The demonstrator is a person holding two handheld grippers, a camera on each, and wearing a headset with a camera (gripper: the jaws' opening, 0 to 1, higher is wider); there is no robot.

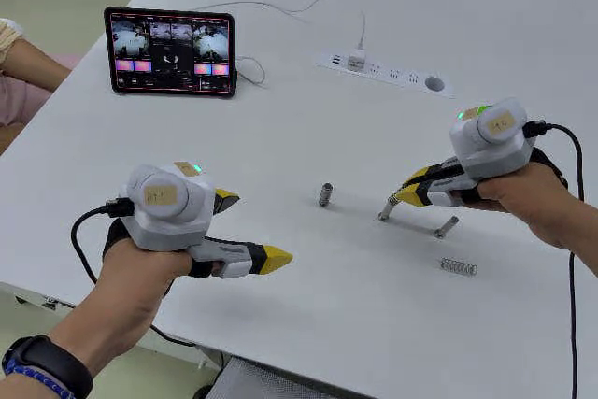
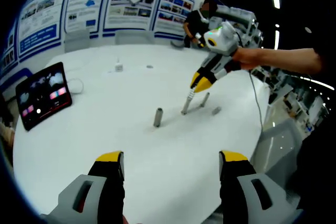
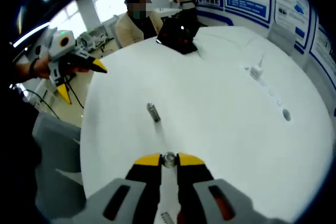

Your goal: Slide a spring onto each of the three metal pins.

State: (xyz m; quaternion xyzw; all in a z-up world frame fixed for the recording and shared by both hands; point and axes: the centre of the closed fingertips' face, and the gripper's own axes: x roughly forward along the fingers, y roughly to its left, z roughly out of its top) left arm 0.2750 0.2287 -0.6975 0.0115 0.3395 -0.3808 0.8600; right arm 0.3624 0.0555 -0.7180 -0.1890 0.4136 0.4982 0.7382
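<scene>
Gripping the slanted pin [image 1: 388, 209] by its upper end, the right gripper [image 1: 408, 195] has its jaws closed tight on the metal, and the pin's lower end meets the white table [image 1: 308, 334]. From its own camera, the right gripper [image 3: 169, 160] is seen pinching the pin's round end between the yellow tips with no gap visible. Whether a spring sits on this pin cannot be told. The upright pin [image 1: 325, 194] stands alone on the table, to the left of the slanted pin and apart from it. Its body looks ribbed, but it is too small to confirm the cause. The third pin [image 1: 447, 226] lies on its side just right of the slanted pin, below the right gripper. The loose spring [image 1: 458, 267] lies flat on the table near the third pin, on the side toward the person, touching nothing. The left gripper [image 1: 252, 228] is held above the table well apart from all three pins, jaws spread wide and holding nothing. In its own view the left gripper [image 2: 172, 157] shows bare table between its two yellow tips. A tablet [image 1: 170, 50] with a lit screen stands at the far left of the table, and a power strip [image 1: 383, 70] lies along the far side
</scene>
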